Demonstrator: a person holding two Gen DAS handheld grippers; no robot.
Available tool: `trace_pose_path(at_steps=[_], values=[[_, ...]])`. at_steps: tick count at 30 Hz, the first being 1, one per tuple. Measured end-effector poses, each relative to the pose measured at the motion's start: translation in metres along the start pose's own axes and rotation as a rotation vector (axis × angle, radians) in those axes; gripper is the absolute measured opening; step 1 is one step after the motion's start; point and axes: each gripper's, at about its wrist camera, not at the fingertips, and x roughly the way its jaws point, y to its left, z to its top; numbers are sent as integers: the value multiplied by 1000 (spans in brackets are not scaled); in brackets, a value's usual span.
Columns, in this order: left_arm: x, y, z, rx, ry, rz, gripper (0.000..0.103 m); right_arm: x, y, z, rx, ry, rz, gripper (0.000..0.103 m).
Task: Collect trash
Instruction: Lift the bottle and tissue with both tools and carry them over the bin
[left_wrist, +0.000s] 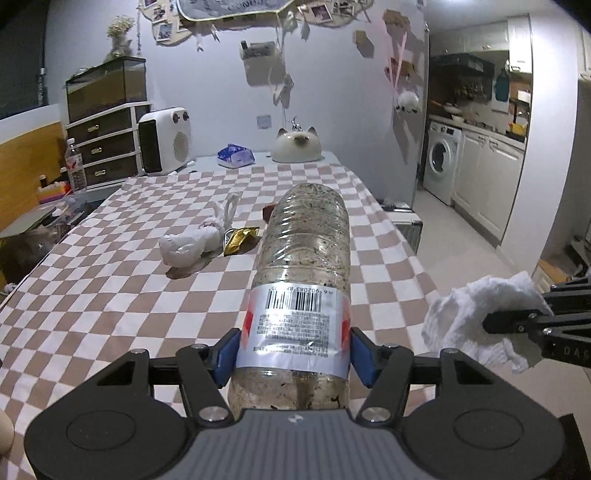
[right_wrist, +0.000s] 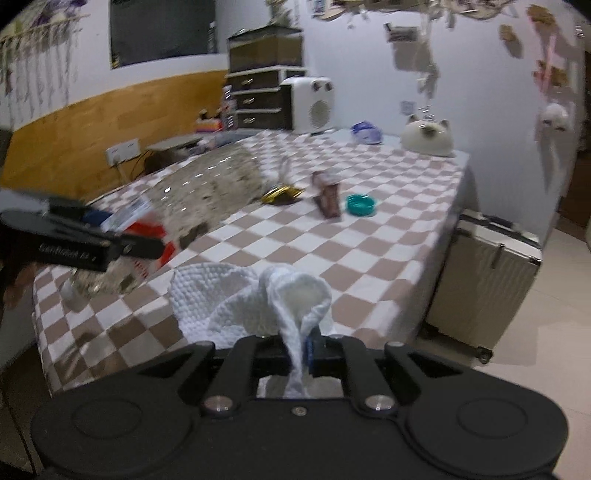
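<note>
My left gripper is shut on a dirty clear plastic bottle, its blue pads pressing the labelled part; the bottle points away over the checkered table. My right gripper is shut on a crumpled white paper towel, held above the table's near edge. In the left wrist view that towel and the right gripper show at the right. In the right wrist view the bottle and left gripper are blurred at the left. On the cloth lie a tied white bag and a gold wrapper.
A brown carton and teal lid sit mid-table. At the far end stand a cat-shaped container, a blue pack and a white heater. A suitcase stands on the floor right of the table.
</note>
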Motion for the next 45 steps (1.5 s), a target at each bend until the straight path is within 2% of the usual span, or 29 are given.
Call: trace_pose_path(at_steps=[9,16,23,33,38,45], values=[[-17,-38,-3,-33,-70,4,62,-44,-23,-8,67,-90,-81,8],[-25,-76,-1,-34,-126,-27,62,-79,-42,-20,107,-139,-132,8],[-19,-124,-3,-31,-139,-95,62,-115,-73,-44,159,-170,-213,8],[12,-194,-19,-27,-93,-174,62,-140,-123,-86,251,-161,-311,8],[40,-232,-35,-24,-24,-238,62,-140,-148,-113,301,-134,-346,8],[87,-268,-61,-24,78,-278,62,-126,-182,-154,384,-71,-368,8]])
